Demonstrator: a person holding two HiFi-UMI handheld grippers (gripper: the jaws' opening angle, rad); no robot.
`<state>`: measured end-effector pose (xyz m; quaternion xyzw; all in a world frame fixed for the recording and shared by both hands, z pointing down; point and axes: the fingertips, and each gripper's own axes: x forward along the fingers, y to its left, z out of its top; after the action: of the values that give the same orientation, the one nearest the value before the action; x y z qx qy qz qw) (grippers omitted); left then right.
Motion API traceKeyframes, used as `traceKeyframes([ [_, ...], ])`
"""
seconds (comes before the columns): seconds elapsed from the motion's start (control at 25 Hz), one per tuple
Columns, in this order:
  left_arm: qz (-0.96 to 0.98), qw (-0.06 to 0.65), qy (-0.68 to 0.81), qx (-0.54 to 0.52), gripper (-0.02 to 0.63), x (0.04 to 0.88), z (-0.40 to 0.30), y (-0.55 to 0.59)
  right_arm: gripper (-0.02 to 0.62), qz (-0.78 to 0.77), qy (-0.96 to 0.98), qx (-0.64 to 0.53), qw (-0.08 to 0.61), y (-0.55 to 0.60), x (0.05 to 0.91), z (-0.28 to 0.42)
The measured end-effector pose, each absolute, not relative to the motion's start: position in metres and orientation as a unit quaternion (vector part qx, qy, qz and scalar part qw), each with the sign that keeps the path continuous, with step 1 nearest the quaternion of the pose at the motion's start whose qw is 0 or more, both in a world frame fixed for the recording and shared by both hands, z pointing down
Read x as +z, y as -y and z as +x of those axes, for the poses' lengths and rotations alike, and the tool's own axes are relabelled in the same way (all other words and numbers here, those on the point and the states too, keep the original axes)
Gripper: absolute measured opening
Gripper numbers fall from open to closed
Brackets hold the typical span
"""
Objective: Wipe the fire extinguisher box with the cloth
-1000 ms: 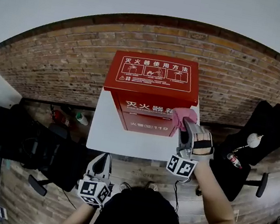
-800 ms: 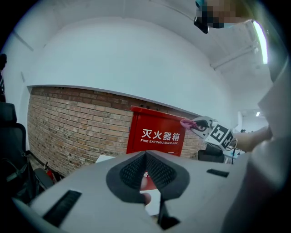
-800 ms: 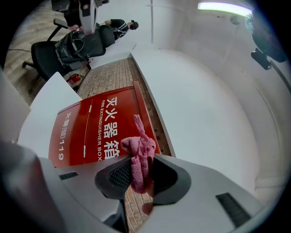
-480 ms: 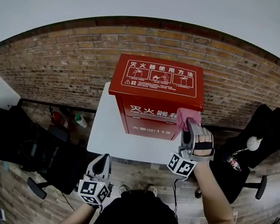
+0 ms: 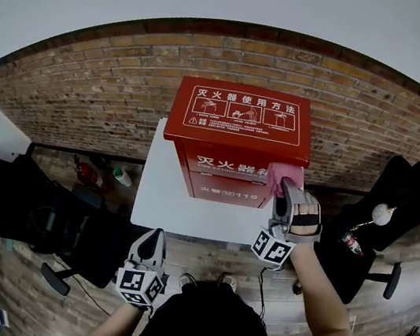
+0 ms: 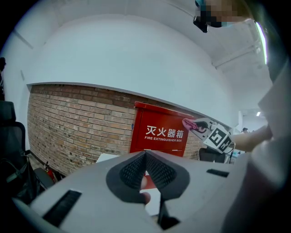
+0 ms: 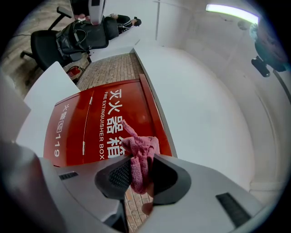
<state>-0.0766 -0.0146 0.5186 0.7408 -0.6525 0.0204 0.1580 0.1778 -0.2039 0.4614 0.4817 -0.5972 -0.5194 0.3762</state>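
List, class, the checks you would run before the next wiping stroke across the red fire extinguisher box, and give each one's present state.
1. Cloth clamped in the right hand-held gripper: ok, pink fabric is bunched between the jaws.
2. Cloth placed at the upper right of the fire extinguisher box front: ok.
3. Cloth pressing firmly on the panel: cannot tell.
4. Left hand-held gripper held low and clear of the box, jaws together, empty: ok.
5. Box upright on the white table: ok.
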Motion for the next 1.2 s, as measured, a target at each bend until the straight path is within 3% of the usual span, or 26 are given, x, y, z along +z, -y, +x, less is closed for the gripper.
traceKeyframes([
  [1.2, 0.733, 0.162, 0.661, 0.029, 0.017, 0.524, -0.087, 0.007, 0.109, 0.458, 0.617, -0.492, 0.409, 0.207, 0.531, 0.181],
])
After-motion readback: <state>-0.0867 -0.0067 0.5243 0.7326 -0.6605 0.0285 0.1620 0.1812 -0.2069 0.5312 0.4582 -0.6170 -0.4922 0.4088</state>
